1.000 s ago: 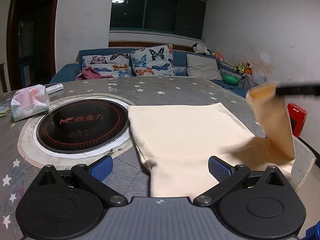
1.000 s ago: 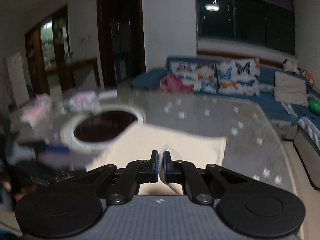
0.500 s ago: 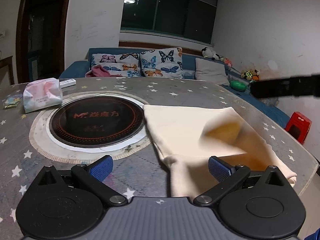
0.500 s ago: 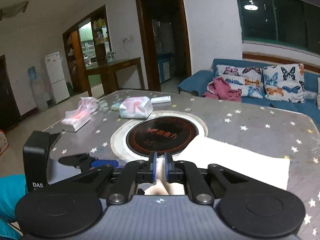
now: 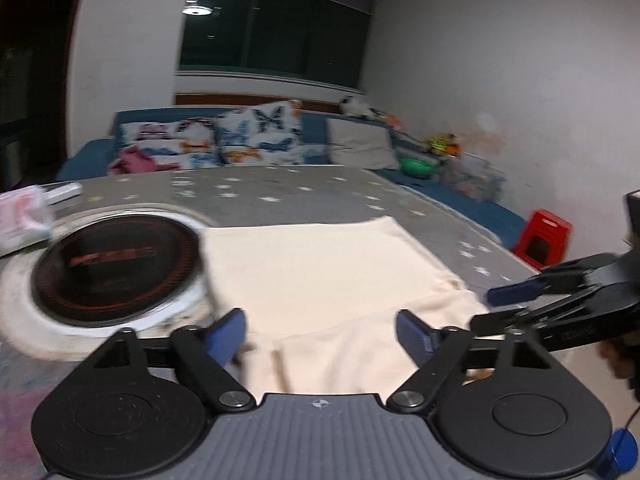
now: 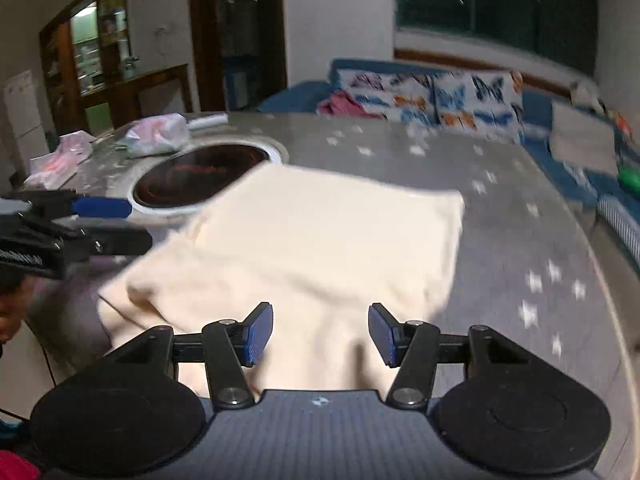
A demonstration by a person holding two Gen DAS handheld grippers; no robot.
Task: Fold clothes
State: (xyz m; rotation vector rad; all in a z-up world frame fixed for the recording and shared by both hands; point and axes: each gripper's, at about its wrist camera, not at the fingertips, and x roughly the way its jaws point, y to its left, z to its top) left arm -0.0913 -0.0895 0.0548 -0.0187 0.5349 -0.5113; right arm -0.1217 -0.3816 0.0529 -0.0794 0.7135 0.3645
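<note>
A cream garment (image 5: 320, 272) lies folded flat on the grey star-patterned table (image 5: 304, 192), beside a round black cooktop (image 5: 116, 264). My left gripper (image 5: 320, 334) hovers open over the garment's near edge, nothing between its blue pads. In the right wrist view the same garment (image 6: 320, 248) spreads ahead, and my right gripper (image 6: 320, 334) stands open above its near part, empty. The right gripper (image 5: 520, 304) shows at the right edge of the left wrist view; the left gripper (image 6: 100, 220) shows at the left edge of the right wrist view.
Tissue packs (image 6: 158, 136) and a remote (image 5: 64, 191) lie at the table's far left. A blue sofa with butterfly cushions (image 5: 256, 140) runs behind the table. A red stool (image 5: 542, 240) stands on the floor at the right. The table edge (image 6: 616, 320) curves close on the right.
My right gripper, shut on a fold of the cream garment a moment ago, has let it go and now stands open. The lifted part has dropped flat. Both views are blurred by motion.
</note>
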